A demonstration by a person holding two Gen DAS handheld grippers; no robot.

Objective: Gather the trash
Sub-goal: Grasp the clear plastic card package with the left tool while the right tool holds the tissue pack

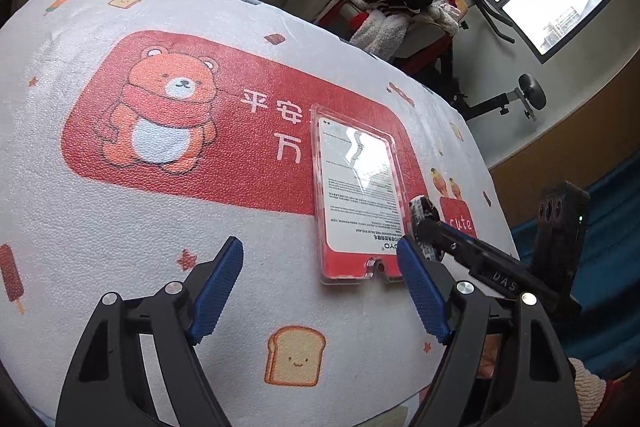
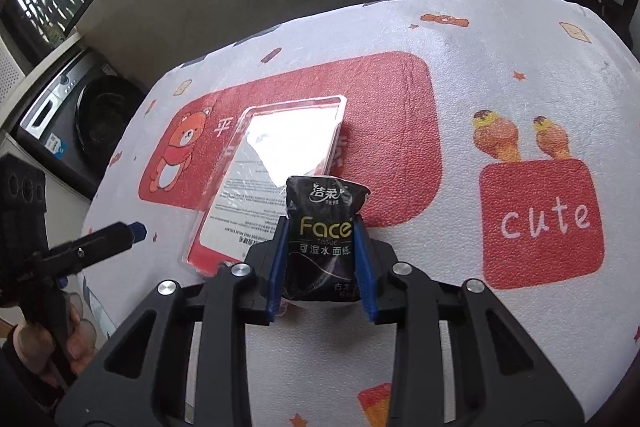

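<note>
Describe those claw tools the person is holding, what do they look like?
Both match. The left gripper and right gripper have angular black plastic frames with triangular cut-outs, round silver bolt heads at the joints, and two fingers faced with ribbed blue pads. White "DAS" lettering marks the right one's side. No cables show.

Two handheld tongs hover over a table [image 1: 100, 155]. The left tongs [image 1: 320, 291] are spread wide with nothing between their blue pads, low above the table's near edge. The right tongs [image 2: 322, 267] are clamped on a black tissue pack [image 2: 324, 239], held upright just above the table. The person's left hand [image 2: 48, 351] grips its handle off the table's left edge.
</note>
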